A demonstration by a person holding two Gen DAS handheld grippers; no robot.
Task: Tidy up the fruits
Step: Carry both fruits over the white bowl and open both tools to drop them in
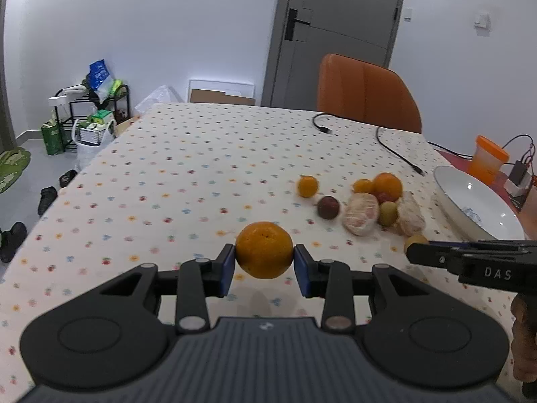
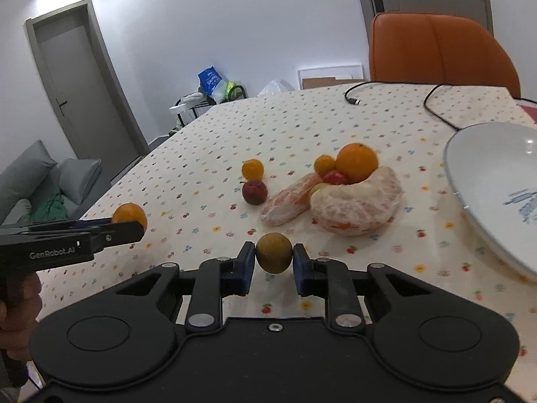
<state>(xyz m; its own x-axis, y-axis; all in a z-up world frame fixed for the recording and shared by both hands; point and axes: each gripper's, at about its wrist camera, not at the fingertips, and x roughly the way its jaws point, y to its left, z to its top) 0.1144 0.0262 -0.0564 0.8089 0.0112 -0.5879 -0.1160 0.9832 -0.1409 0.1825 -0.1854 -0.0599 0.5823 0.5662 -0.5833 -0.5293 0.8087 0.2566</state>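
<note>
My left gripper point(image 1: 264, 260) is shut on a large orange point(image 1: 264, 249) and holds it above the tablecloth; the orange also shows in the right wrist view point(image 2: 129, 215). My right gripper point(image 2: 273, 262) is shut on a small yellow-green fruit point(image 2: 274, 252), which shows in the left wrist view point(image 1: 413, 241). A pile of fruit lies ahead: an orange point(image 2: 357, 162), two small oranges point(image 2: 252, 169) point(image 2: 324, 164), a dark red plum point(image 2: 254, 192), a small red fruit point(image 2: 334, 178) and two peeled pomelo pieces point(image 2: 357, 201) point(image 2: 287, 201). A white plate point(image 2: 486, 174) sits to the right.
Two black cables point(image 1: 396, 149) lie on the far part of the dotted tablecloth point(image 1: 174, 174). An orange chair point(image 1: 365, 92) stands behind the table. An orange-lidded cup point(image 1: 486, 159) and a small device point(image 1: 518, 176) are beyond the plate.
</note>
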